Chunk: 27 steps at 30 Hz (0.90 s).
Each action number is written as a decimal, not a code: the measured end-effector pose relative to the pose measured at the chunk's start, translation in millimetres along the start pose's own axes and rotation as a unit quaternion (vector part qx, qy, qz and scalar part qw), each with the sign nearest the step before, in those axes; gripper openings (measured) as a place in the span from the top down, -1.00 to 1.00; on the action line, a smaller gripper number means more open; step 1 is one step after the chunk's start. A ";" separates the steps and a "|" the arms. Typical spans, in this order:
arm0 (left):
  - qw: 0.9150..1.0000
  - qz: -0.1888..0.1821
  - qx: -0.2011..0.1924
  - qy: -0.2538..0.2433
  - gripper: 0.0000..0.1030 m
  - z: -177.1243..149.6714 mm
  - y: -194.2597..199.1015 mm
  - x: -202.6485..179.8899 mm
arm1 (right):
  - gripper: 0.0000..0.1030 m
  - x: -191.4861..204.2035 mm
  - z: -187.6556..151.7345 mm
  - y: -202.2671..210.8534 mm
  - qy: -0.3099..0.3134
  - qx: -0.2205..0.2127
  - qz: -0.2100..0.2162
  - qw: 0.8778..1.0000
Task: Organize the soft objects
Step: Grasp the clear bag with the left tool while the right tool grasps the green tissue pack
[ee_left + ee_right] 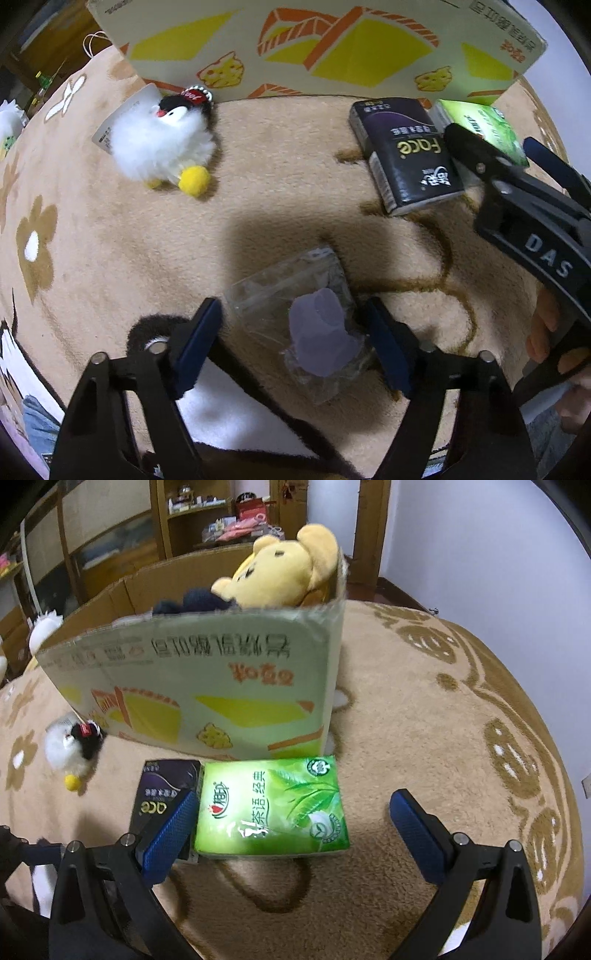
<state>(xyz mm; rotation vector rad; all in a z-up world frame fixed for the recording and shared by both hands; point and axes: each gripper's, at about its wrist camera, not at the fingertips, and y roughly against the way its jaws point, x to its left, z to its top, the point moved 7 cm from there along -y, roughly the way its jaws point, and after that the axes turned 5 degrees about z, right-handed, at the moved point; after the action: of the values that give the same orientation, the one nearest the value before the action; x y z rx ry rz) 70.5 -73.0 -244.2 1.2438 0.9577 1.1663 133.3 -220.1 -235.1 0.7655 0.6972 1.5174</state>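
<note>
A clear plastic bag holding a lavender soft piece [321,332] lies on the beige blanket [277,192]. My left gripper [295,317] points straight down over it, a blue pad on each side; the jaws stand open with the left pad just clear of the bag. My right gripper [295,797] is open wide around a green tissue pack [273,808], its left pad between that pack and a black tissue pack [159,794]. From the left wrist I see the right gripper [495,147] over the green pack [484,125], beside the black pack [406,162]. A fluffy white penguin [162,147] lies at the left.
A printed cardboard box [203,686] stands behind the packs; a yellow plush bear [284,568] and something dark blue [195,602] sit inside it. The penguin [70,749] lies at the box's left corner. A person's fingers [543,325] hold the right gripper. Wooden shelves stand behind.
</note>
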 end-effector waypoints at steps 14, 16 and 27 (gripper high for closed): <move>1.000 -0.003 -0.026 -0.008 -0.07 -0.5 22.9 0.5 | -0.51 -4.1 -0.2 -6.2 0.003 0.011 0.003 1.000; 0.999 -0.003 -0.032 -0.007 -0.07 2.2 27.3 -0.6 | -0.51 -4.3 -0.2 -5.7 0.002 0.012 0.003 1.000; 0.996 0.025 -0.087 -0.001 -0.06 15.4 58.0 7.6 | -0.51 7.4 0.0 36.3 0.005 -0.025 0.006 1.000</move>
<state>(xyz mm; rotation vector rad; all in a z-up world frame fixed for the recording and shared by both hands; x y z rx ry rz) 79.6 -71.1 -184.5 1.1352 0.8090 1.2594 111.3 -215.6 -205.7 0.7263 0.6600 1.5451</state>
